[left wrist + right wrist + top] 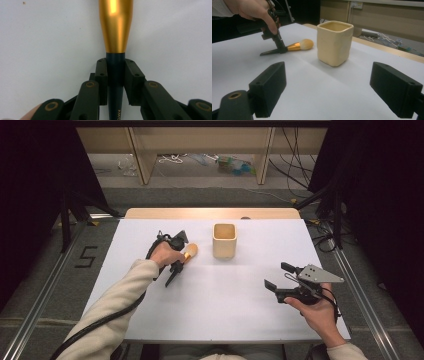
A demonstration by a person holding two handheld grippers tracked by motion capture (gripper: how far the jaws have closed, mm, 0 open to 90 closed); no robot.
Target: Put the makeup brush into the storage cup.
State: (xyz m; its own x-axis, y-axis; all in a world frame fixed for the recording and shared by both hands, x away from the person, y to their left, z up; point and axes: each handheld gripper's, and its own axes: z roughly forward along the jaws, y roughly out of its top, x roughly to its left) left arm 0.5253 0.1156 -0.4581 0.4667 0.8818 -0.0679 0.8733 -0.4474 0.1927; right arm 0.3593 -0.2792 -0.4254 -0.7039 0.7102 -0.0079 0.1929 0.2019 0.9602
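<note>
A makeup brush (189, 253) with a dark handle, gold ferrule and cream bristles lies on the white table (225, 295), left of a cream square cup (224, 241). My left gripper (176, 266) comes down on it from above and is shut on the dark handle (115, 75), just behind the gold ferrule (115, 27). From the right gripper view the brush (298, 45) rests flat, its bristles pointing toward the cup (334, 42), with the left gripper (279, 43) on it. My right gripper (278, 276) hovers open at the table's right, its jaws (332, 87) wide apart and facing the cup.
The cup stands upright near the table's far middle. A wooden strip (210, 213) edges the far side of the table. Beyond it are wooden shelf legs (142, 160) and cables on the floor. Dark curtains flank both sides.
</note>
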